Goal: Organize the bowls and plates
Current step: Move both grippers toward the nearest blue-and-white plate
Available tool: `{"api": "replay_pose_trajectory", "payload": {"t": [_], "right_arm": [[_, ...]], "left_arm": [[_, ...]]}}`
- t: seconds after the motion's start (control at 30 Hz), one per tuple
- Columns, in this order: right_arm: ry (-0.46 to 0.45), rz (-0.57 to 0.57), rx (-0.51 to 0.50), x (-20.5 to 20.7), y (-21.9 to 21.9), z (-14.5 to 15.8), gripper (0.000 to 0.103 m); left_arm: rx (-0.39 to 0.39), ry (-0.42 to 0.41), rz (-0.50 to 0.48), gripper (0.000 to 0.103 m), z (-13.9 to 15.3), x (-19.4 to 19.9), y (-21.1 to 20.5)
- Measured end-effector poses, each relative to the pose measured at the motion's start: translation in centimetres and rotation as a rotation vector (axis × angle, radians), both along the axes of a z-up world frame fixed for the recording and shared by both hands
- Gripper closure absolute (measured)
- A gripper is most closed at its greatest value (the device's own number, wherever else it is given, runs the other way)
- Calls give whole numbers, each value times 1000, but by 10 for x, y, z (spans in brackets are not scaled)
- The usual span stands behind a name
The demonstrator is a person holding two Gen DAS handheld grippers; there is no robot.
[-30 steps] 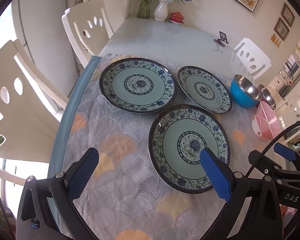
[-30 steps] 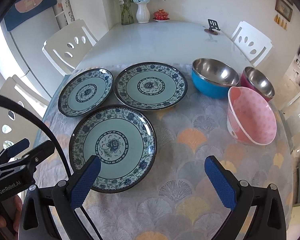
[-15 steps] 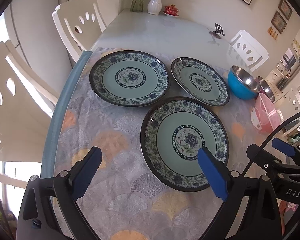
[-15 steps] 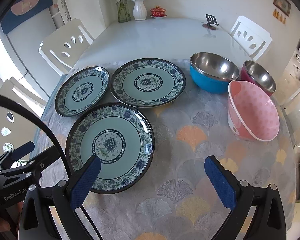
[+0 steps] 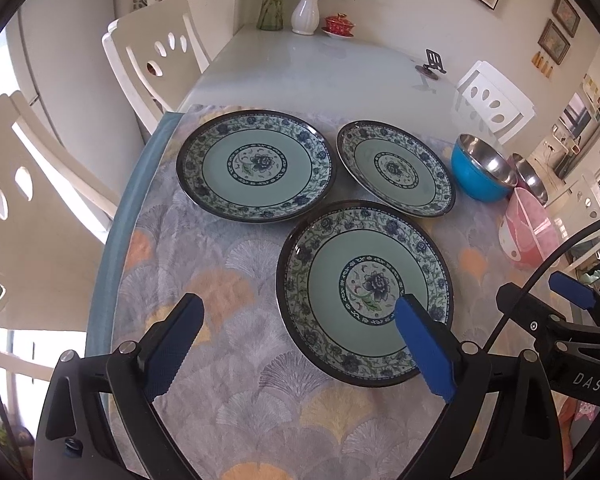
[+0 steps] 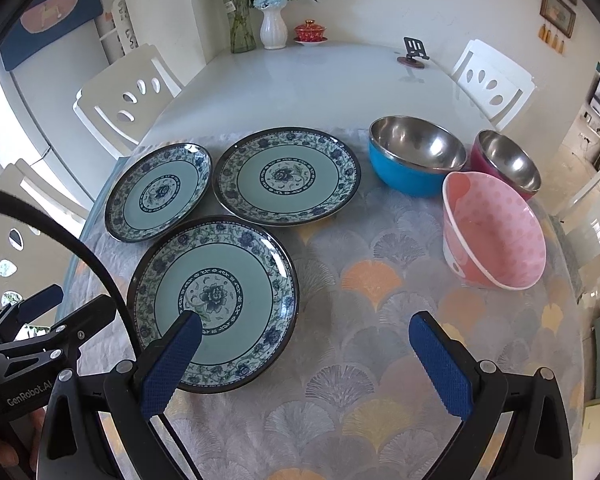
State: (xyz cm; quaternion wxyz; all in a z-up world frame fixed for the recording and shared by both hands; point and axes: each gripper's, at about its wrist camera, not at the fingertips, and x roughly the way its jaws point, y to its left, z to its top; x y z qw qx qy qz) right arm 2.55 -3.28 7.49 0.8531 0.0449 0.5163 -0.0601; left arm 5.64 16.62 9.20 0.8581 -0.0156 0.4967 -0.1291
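Both tools spread, empty. I hold left tool [image 5: 296, 326] and right tool [image 6: 306, 338] over the surface [image 6: 380, 360]. Near plate [image 6: 214, 304] lies between them, ahead; left tool nearer its rim.

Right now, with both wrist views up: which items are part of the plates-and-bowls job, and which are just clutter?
Job items:
near plate
middle plate
far-left plate
blue bowl
magenta bowl
pink dotted bowl, tilted on its side

Just there:
white flower vase
glass vase
red lidded cup
black stand
chairs
patterned cloth
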Motion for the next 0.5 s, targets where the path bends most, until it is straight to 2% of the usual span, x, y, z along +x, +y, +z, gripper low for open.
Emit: {"api": "replay_pose_trajectory", "payload": {"t": [0.5], "right_arm": [[-15,-25,0,-8,-7,6,0]], "left_arm": [[6,-14,-8,7,5,-8,-4]]}}
